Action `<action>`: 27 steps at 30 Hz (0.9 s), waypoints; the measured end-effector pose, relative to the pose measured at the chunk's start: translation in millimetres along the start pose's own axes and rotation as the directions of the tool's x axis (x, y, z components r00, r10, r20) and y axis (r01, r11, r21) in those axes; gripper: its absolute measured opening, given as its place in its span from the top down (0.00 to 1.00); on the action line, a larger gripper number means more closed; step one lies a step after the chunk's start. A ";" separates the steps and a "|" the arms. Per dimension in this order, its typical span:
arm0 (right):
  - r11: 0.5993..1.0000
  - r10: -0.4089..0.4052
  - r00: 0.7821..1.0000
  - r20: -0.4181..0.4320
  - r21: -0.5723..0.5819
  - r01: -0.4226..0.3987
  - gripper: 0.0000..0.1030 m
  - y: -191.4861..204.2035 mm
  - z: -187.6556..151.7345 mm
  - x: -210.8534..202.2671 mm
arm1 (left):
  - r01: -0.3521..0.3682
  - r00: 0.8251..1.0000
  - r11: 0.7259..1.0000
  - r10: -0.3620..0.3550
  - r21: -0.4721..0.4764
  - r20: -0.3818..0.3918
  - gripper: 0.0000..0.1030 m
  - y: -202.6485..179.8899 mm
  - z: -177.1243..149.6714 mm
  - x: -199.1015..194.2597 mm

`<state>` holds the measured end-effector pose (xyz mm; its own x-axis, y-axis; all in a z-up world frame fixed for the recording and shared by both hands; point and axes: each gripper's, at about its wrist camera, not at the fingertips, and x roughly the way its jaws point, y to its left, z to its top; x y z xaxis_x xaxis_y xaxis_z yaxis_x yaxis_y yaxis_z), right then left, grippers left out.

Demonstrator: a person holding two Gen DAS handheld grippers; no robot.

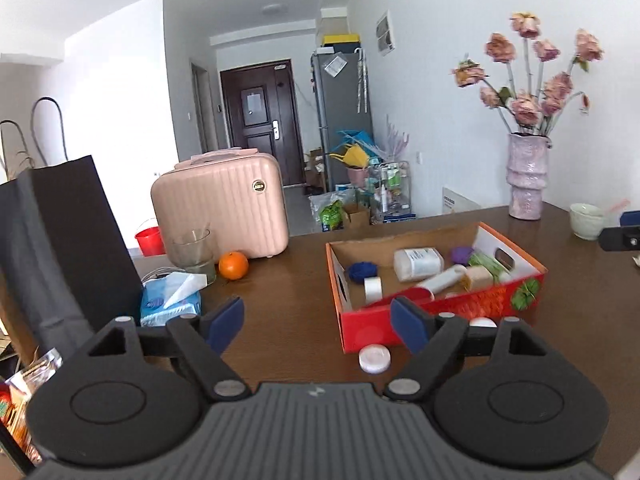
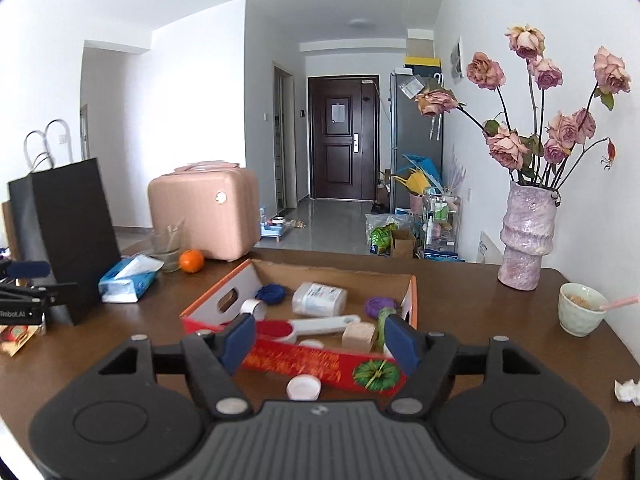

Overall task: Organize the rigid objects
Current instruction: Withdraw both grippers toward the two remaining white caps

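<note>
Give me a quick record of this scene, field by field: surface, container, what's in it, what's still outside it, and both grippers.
surface: brown table
container: red cardboard box, open top
inside box: white bottle, blue yarn, purple yarn, tape roll, wooden block
outside box: white round lid on the table by the near wall
left gripper: open, empty
right gripper: open, empty
</note>
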<state>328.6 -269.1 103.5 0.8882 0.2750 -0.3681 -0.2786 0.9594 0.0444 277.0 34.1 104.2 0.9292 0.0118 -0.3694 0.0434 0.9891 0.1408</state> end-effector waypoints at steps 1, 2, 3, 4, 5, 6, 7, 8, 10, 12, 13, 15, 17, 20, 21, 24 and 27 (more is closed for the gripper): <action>1.000 -0.004 1.000 0.010 -0.011 0.004 0.30 5.5 -7.4 -7.5 | 0.015 1.000 1.000 -0.015 0.002 0.012 0.17 -0.9 -8.1 -11.4; 1.000 -0.006 1.000 0.019 -0.024 0.006 0.28 10.7 -14.8 -14.4 | 0.031 0.999 1.000 -0.031 0.006 0.023 0.15 -1.0 -14.3 -19.8; 0.999 -0.008 0.999 0.033 -0.034 0.009 0.28 15.9 -23.6 -22.2 | 0.045 0.998 0.999 -0.045 0.012 0.032 0.14 -1.5 -21.6 -28.5; 0.999 -0.009 0.999 0.051 -0.044 0.011 0.28 21.4 -32.9 -30.0 | 0.047 0.998 0.999 -0.047 0.002 0.040 0.14 -1.8 -28.9 -37.0; 0.999 -0.013 0.998 0.062 -0.050 0.016 0.27 26.4 -40.4 -36.4 | 0.050 0.998 0.999 -0.049 -0.015 0.042 0.13 -1.2 -35.7 -43.4; 0.998 -0.020 0.997 0.068 -0.053 0.023 0.26 31.1 -47.9 -42.7 | 0.059 0.998 0.998 -0.058 -0.032 0.039 0.13 -0.7 -42.4 -49.3; 0.998 -0.022 0.997 0.073 -0.058 0.026 0.25 36.4 -56.2 -49.6 | 0.062 0.998 0.996 -0.060 -0.056 0.033 0.13 -0.6 -50.1 -55.1; 0.998 -0.020 0.997 0.081 -0.060 0.024 0.24 40.6 -63.5 -56.4 | 0.062 0.998 0.995 -0.060 -0.075 0.028 0.13 0.3 -57.8 -60.1; 0.997 -0.011 0.995 0.100 -0.074 0.018 0.20 49.1 -78.0 -69.2 | 0.065 0.998 0.991 -0.063 -0.119 0.018 0.11 1.3 -75.5 -70.1; 0.996 -0.025 0.991 0.129 -0.082 0.036 0.16 56.8 -94.0 -81.1 | 0.103 0.995 0.980 -0.104 -0.171 0.005 0.08 4.7 -92.6 -75.3; 0.996 -0.034 0.989 0.141 -0.078 0.046 0.15 59.7 -103.8 -85.5 | 0.142 0.989 0.973 -0.146 -0.182 -0.011 0.08 5.6 -101.8 -76.0; 0.997 -0.047 0.988 0.147 -0.057 0.055 0.14 61.6 -120.0 -88.4 | 0.156 0.985 0.972 -0.166 -0.178 -0.042 0.08 5.6 -112.9 -74.6; 0.998 -0.046 0.992 0.116 -0.040 0.051 0.14 62.2 -131.9 -87.1 | 0.138 0.985 0.976 -0.153 -0.170 -0.076 0.08 4.7 -118.9 -71.1; 1.000 -0.026 0.998 0.061 0.005 0.026 0.03 59.4 -142.3 -81.1 | 0.144 0.982 0.975 -0.161 -0.171 -0.095 0.08 3.8 -123.6 -65.3; 1.000 -0.011 0.999 0.044 0.021 0.010 0.00 57.9 -145.6 -78.8 | 0.142 0.982 0.976 -0.160 -0.167 -0.101 0.08 2.2 -124.3 -62.0; 0.999 -0.006 1.000 0.008 0.049 0.006 0.00 54.5 -153.2 -68.8 | 0.131 0.979 0.980 -0.151 -0.148 -0.134 0.08 -4.3 -128.2 -46.3; 0.998 -0.030 0.999 -0.012 0.050 0.030 0.00 52.1 -157.6 -53.5 | 0.129 0.973 0.980 -0.154 -0.151 -0.172 0.08 -10.0 -130.6 -23.2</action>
<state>209.1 -243.8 -20.9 0.8915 0.2458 -0.3806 -0.2332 0.9692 0.0796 207.1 43.1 -8.6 0.8343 -0.1159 -0.5391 0.1068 0.9931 -0.0483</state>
